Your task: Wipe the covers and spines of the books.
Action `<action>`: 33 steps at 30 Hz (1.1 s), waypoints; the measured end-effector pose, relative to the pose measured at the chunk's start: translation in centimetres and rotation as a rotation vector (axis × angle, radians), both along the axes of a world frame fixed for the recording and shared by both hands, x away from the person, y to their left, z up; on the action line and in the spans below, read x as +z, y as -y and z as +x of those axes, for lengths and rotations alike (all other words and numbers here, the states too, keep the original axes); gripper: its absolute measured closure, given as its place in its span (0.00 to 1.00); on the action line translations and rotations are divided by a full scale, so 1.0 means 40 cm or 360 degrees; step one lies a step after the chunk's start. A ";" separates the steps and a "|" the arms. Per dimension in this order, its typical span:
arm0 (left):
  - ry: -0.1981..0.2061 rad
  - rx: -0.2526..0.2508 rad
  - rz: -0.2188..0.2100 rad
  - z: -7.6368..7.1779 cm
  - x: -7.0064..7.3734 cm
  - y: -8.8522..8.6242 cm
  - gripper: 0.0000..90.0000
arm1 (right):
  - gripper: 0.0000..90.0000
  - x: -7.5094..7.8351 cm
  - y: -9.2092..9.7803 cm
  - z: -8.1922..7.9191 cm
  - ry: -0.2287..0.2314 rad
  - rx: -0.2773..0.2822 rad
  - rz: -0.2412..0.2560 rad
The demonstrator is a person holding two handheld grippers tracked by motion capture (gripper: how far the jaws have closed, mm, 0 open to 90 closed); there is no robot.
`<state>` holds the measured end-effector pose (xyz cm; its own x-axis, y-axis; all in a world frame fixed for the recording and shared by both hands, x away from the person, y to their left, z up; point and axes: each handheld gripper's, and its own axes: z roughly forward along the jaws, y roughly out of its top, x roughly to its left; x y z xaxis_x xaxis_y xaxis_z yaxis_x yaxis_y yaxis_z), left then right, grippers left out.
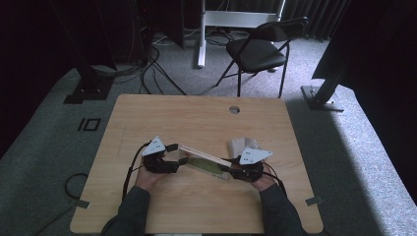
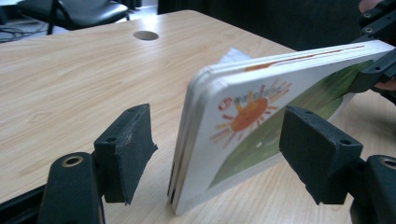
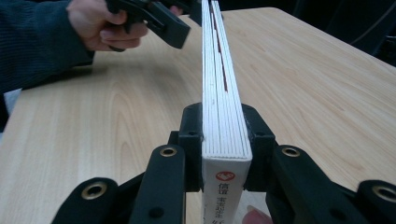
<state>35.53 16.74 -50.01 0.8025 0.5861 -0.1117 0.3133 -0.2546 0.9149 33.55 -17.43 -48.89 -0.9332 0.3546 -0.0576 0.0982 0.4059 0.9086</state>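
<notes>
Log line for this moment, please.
right tool: shut on board book spine end, held on edge | left tool: open, straddling far corner | table

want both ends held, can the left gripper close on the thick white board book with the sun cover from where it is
Probably yes. The left gripper is open with its pads either side of the thick white board book, nothing between. The right gripper clamps the spine end, keeping it on edge.

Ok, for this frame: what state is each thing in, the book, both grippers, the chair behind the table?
Board book: closed, standing on edge on the table.
Right gripper: shut on the book's spine end.
Left gripper: open, jaws either side of the book's free end, not touching.
Folding chair: unfolded, unoccupied.
</notes>
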 end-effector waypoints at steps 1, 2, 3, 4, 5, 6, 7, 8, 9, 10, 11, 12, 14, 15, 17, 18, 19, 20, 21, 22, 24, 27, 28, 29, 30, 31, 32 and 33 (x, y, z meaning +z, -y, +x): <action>0.0001 -0.0011 0.0004 0.000 -0.001 0.003 0.29 | 0.83 0.000 0.000 -0.003 -0.0001 0.0013 -0.0001; 0.0002 -0.0029 0.0006 0.000 -0.003 0.006 0.29 | 0.83 0.000 0.001 -0.004 0.0004 0.0027 -0.0003; 0.0001 -0.0048 0.0011 -0.001 -0.005 0.009 0.29 | 0.83 0.000 0.001 -0.006 0.0006 0.0042 -0.0003; 0.0001 -0.0048 0.0011 -0.001 -0.005 0.009 0.29 | 0.83 0.000 0.001 -0.006 0.0006 0.0042 -0.0003; -0.0002 -0.0083 0.0013 -0.001 -0.008 0.013 0.29 | 0.83 0.000 0.001 -0.008 0.0011 0.0056 -0.0006; -0.0003 -0.0096 0.0013 -0.002 -0.009 0.016 0.29 | 0.83 0.000 0.000 -0.010 0.0014 0.0075 -0.0008; 0.0000 -0.0108 0.0014 -0.002 -0.010 0.019 0.29 | 0.83 0.000 0.000 -0.011 0.0017 0.0081 -0.0009; -0.0001 -0.0116 0.0017 -0.003 -0.012 0.021 0.29 | 0.83 0.000 0.001 -0.011 0.0021 0.0087 -0.0012; -0.0001 -0.0125 0.0010 -0.003 -0.013 0.023 0.30 | 0.83 0.000 0.001 -0.011 0.0020 0.0090 -0.0011; 0.0002 -0.0137 0.0005 -0.003 -0.013 0.025 0.34 | 0.82 0.000 0.001 -0.010 0.0017 0.0082 -0.0008; 0.0008 -0.0147 0.0001 -0.005 -0.013 0.028 0.38 | 0.82 -0.001 0.002 -0.008 0.0010 0.0075 -0.0005; 0.0025 -0.0136 0.0022 -0.007 -0.012 0.031 0.40 | 0.82 -0.001 0.003 -0.007 0.0001 0.0069 -0.0001; 0.0038 -0.0127 0.0038 -0.011 -0.010 0.032 0.43 | 0.77 0.000 0.006 -0.005 -0.0001 0.0031 0.0003; 0.0041 -0.0125 0.0036 -0.013 -0.010 0.032 0.46 | 0.72 0.001 0.009 -0.003 -0.0004 0.0009 0.0004; 0.0053 -0.0135 0.0044 -0.021 -0.011 0.030 0.50 | 0.62 0.002 0.015 0.000 -0.0017 -0.0047 -0.0006; 0.0061 -0.0145 0.0046 -0.026 -0.011 0.029 0.53 | 0.59 0.001 0.019 0.001 -0.0021 -0.0066 -0.0012; 0.0066 -0.0152 0.0046 -0.030 -0.012 0.028 0.55 | 0.55 0.000 0.022 0.002 -0.0023 -0.0092 -0.0022; 0.0075 -0.0158 0.0049 -0.038 -0.013 0.027 0.58 | 0.53 -0.002 0.023 0.002 -0.0028 -0.0107 -0.0029; 0.0085 -0.0169 0.0051 -0.043 -0.014 0.026 0.60 | 0.52 -0.005 0.026 0.003 -0.0029 -0.0126 -0.0049; 0.0085 -0.0183 0.0052 -0.048 -0.014 0.025 0.63 | 0.49 -0.007 0.027 0.004 -0.0028 -0.0141 -0.0066; 0.0087 -0.0217 0.0050 -0.058 -0.015 0.024 0.69 | 0.47 -0.013 0.032 0.009 -0.0049 -0.0178 -0.0085; 0.0073 -0.0256 0.0054 -0.062 -0.015 0.023 0.76 | 0.49 -0.018 0.040 0.013 -0.0048 -0.0210 -0.0097; 0.0063 -0.0268 0.0049 -0.063 -0.015 0.024 0.78 | 0.49 -0.019 0.042 0.013 -0.0041 -0.0224 -0.0103; 0.0063 -0.0268 0.0049 -0.063 -0.015 0.024 0.78 | 0.49 -0.019 0.042 0.013 -0.0041 -0.0224 -0.0103; 0.0060 -0.0280 0.0040 -0.064 -0.017 0.024 0.78 | 0.50 -0.020 0.043 0.014 -0.0039 -0.0239 -0.0111; 0.0062 -0.0283 0.0036 -0.064 -0.017 0.025 0.78 | 0.51 -0.021 0.046 0.014 -0.0042 -0.0242 -0.0111; 0.0061 -0.0287 0.0030 -0.064 -0.017 0.026 0.78 | 0.52 -0.021 0.047 0.013 -0.0043 -0.0237 -0.0110; 0.0054 -0.0298 0.0010 -0.063 -0.018 0.029 0.77 | 0.54 -0.021 0.047 0.012 -0.0039 -0.0238 -0.0113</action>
<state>33.01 15.59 -50.71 0.9008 0.4269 -0.0797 0.2291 -0.3114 0.9223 34.04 -19.31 -49.72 -0.8718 0.4854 -0.0653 0.1839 0.4480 0.8749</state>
